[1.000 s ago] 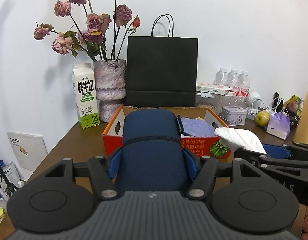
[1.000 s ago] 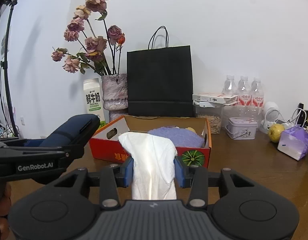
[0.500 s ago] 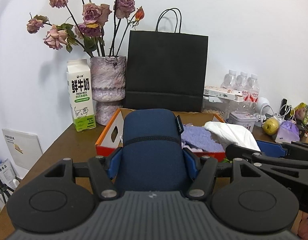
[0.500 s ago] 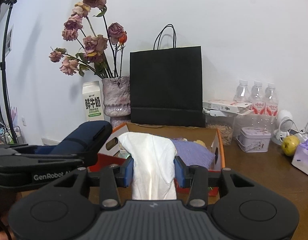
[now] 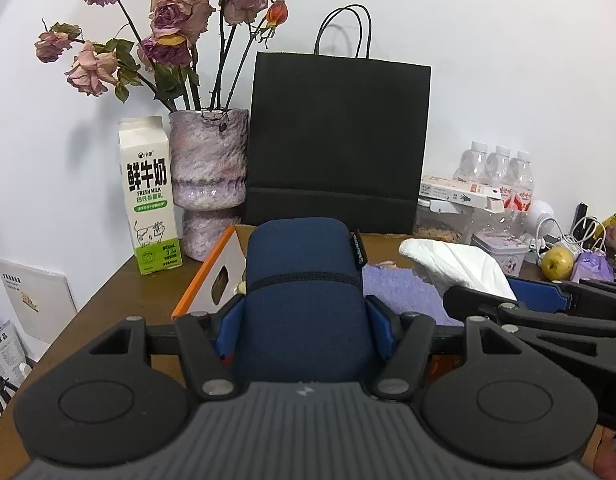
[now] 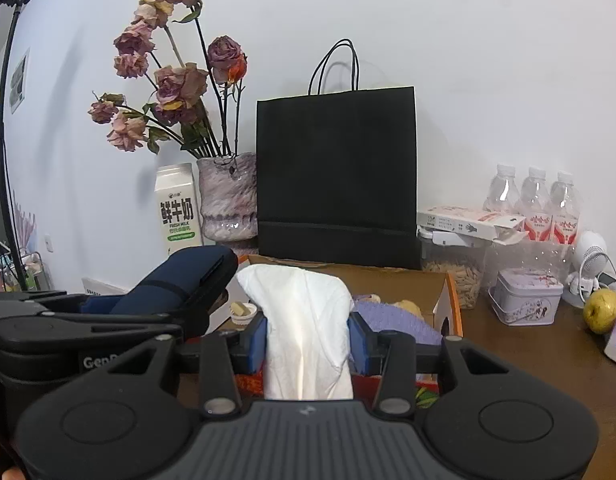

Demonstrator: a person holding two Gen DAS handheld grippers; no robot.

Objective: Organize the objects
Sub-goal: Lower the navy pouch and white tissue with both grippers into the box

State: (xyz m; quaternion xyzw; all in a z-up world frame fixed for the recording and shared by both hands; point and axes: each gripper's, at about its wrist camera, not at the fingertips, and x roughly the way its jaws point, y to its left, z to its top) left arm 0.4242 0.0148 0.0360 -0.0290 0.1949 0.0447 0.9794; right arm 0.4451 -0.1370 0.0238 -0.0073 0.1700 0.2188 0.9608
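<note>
My left gripper [image 5: 303, 320] is shut on a navy blue pouch [image 5: 301, 280], held over the left part of an open cardboard box [image 5: 211, 276]. My right gripper [image 6: 308, 338] is shut on a white cloth [image 6: 303, 320], held over the same box [image 6: 448, 304]. The box holds a purple towel [image 5: 400, 292] and small items. The right gripper with the white cloth [image 5: 456, 264] shows at the right of the left wrist view. The left gripper with the pouch [image 6: 175, 284] shows at the left of the right wrist view.
Behind the box stand a black paper bag [image 5: 336, 140], a vase of dried roses [image 5: 207, 176] and a milk carton [image 5: 149, 196]. To the right are water bottles [image 6: 532, 204], a snack jar [image 6: 452, 272], a tin [image 6: 524, 296], an apple [image 6: 602, 310] and cables.
Both grippers have moved forward and up with their loads, closer to the box and the black bag. Both grips are unchanged.
</note>
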